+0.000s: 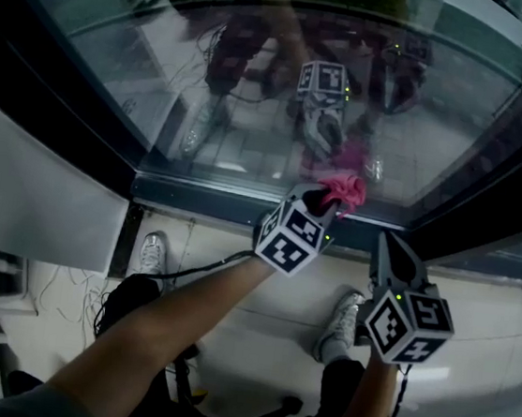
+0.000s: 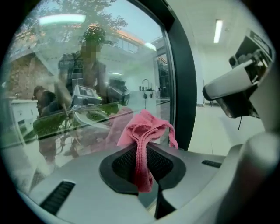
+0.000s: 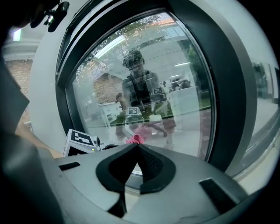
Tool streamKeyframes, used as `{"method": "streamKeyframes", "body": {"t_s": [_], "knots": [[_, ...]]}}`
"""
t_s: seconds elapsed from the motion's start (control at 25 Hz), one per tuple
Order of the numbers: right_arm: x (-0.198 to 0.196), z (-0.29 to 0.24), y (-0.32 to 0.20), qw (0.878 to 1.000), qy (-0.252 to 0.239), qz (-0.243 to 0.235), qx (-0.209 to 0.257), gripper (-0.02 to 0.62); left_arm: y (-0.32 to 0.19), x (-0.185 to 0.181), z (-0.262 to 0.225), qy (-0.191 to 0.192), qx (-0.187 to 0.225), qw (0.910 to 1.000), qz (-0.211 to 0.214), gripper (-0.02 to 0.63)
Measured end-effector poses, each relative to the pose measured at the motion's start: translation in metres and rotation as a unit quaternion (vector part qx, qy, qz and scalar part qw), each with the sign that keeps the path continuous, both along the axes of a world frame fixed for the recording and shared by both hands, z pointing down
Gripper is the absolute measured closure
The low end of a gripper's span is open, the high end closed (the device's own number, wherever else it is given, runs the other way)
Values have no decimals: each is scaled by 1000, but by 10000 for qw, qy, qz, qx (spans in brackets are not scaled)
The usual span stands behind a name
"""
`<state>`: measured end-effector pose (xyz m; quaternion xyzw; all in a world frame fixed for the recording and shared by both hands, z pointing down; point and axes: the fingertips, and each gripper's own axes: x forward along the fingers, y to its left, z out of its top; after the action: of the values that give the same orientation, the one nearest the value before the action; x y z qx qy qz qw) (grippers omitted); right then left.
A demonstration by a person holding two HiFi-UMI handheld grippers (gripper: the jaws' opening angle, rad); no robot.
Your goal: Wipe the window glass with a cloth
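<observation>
The window glass (image 1: pixel 258 80) fills the top of the head view, inside a dark frame (image 1: pixel 243 201). My left gripper (image 1: pixel 324 201) is shut on a pink cloth (image 1: pixel 345 191) and holds it at the bottom edge of the pane. In the left gripper view the cloth (image 2: pixel 146 129) bunches out past the shut left gripper (image 2: pixel 145 151), close to the glass (image 2: pixel 87 87). My right gripper (image 1: pixel 390 241) hangs lower and to the right, shut and empty, pointing at the frame. In its own view the right gripper (image 3: pixel 137 147) faces the glass (image 3: pixel 144 83), with the cloth (image 3: pixel 135 139) just beyond.
A white wall panel (image 1: pixel 27 193) stands left of the window. Below are a pale tiled floor (image 1: pixel 475 314), the person's shoes (image 1: pixel 152 254), and cables (image 1: pixel 72 288). The glass reflects the person and grippers. The frame's right post (image 2: pixel 181 78) stands close beside the cloth.
</observation>
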<state>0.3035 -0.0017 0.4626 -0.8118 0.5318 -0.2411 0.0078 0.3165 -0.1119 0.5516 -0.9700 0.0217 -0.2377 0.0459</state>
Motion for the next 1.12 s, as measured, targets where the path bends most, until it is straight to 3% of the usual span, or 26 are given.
{"method": "streamKeyframes", "body": {"t_s": [0.32,0.6,1.12], "knots": [[-16,6,-25,9997,11,-235,-118,595,-33,-28,-7,350,-303,9983,-365,563],[-32,3,-55,9990,87,-425,-128,595,-87,-68,-3,558,-809,9880,-1194,563],[-68,1,-106,9964,172,-820,-164,595,-162,-135,-7,662,-833,9774,-1824,563]]}}
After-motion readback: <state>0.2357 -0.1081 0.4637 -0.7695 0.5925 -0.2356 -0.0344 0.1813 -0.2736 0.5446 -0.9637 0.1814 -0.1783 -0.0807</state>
